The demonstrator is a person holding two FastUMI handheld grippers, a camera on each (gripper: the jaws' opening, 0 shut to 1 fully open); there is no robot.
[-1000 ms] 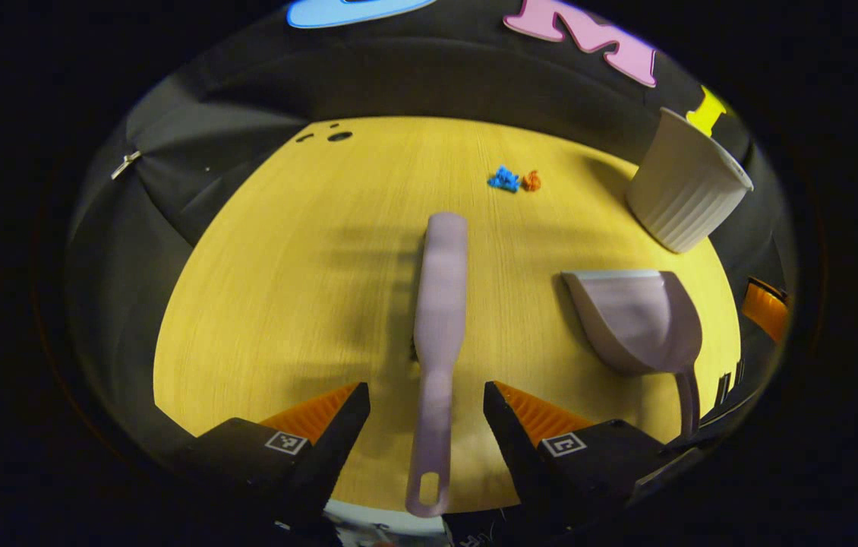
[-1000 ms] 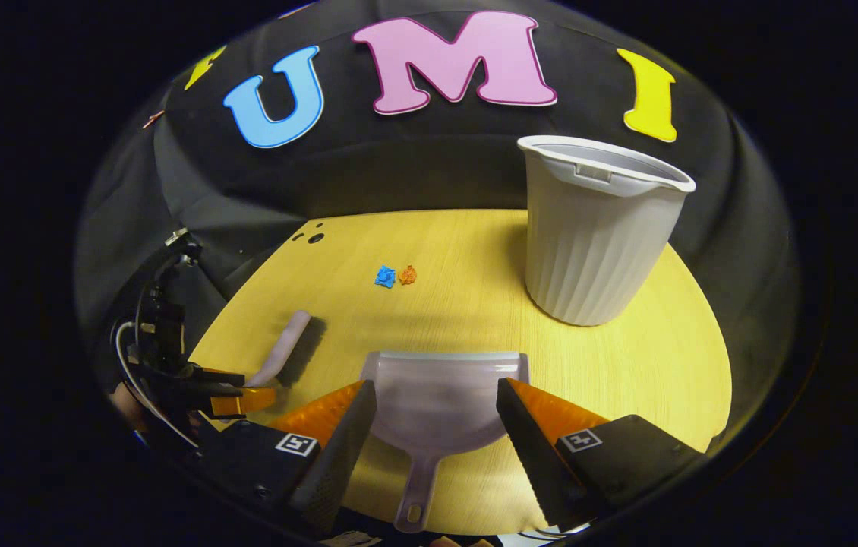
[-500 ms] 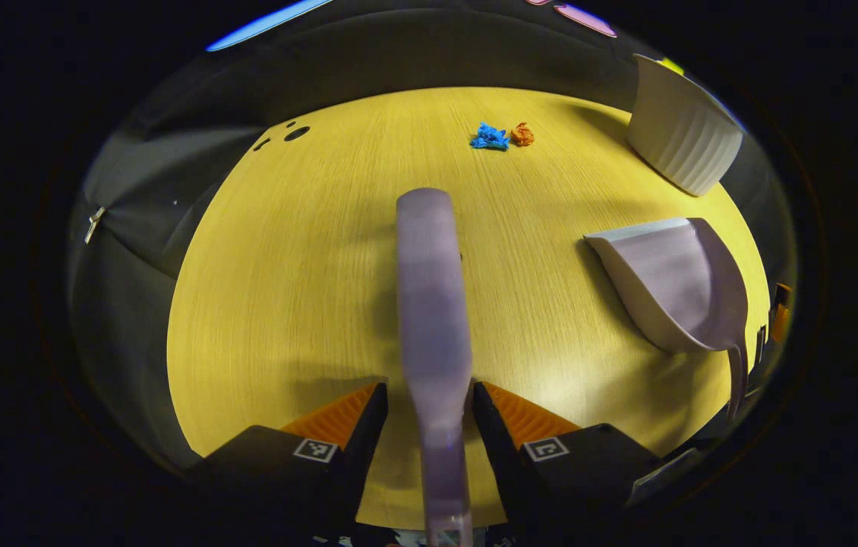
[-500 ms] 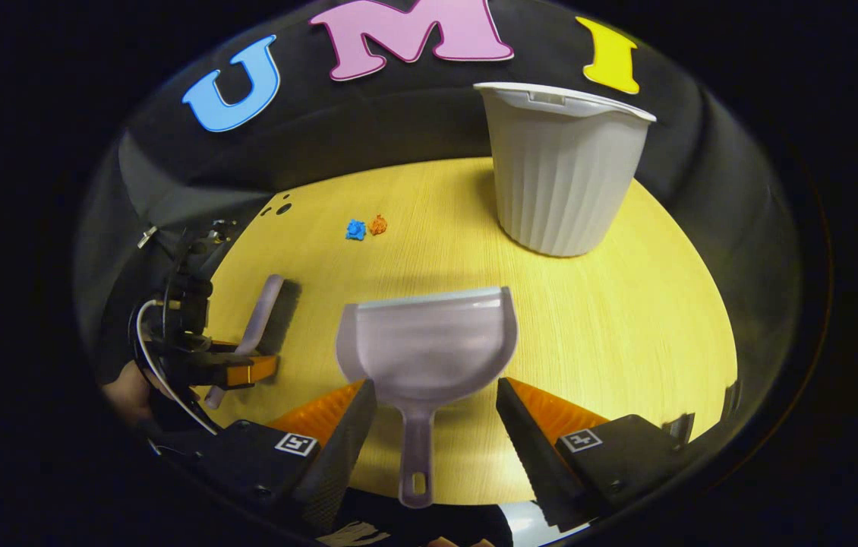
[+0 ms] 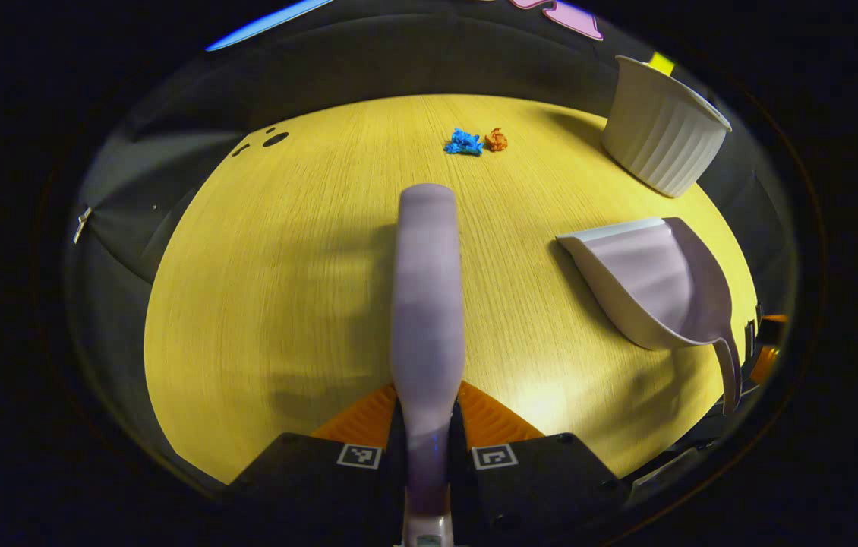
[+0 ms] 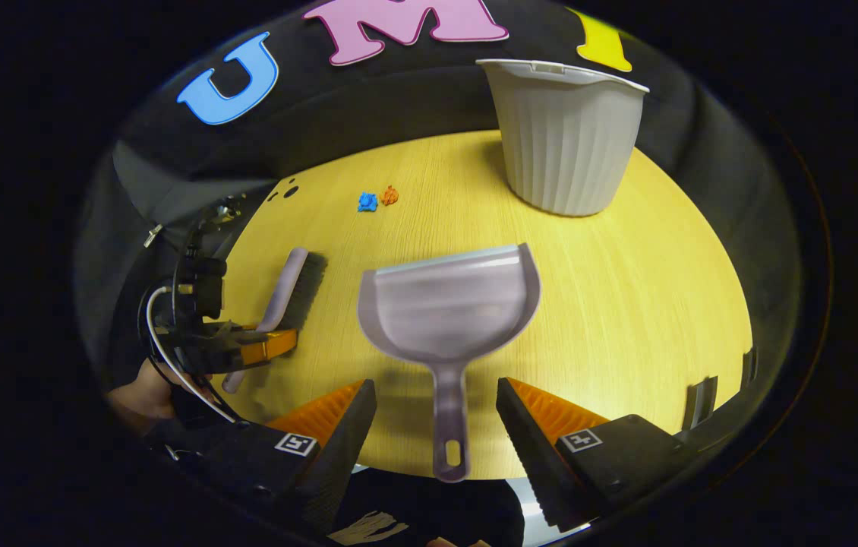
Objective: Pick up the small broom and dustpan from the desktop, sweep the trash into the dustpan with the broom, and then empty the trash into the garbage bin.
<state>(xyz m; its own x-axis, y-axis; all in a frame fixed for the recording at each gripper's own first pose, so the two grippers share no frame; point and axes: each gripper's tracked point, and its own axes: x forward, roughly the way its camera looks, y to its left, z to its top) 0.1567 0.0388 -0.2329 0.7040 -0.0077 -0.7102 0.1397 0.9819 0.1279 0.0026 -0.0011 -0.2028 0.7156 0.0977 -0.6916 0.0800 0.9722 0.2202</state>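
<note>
The left gripper (image 5: 427, 414) is clamped on the handle of the pale lilac broom (image 5: 425, 289), whose dark bristles face the yellow desktop (image 5: 269, 289). The right gripper (image 6: 436, 425) stands spread wide either side of the matching dustpan (image 6: 448, 311) handle, touching nothing. Beyond both lie blue and orange trash scraps (image 6: 377, 199) and, farther right, the ribbed white garbage bin (image 6: 562, 137).

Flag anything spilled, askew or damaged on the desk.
Nothing looks damaged. The only litter is two crumpled scraps, blue and orange, lying together mid-desk left of the upright bin. The dustpan lies flat, ungripped.
</note>
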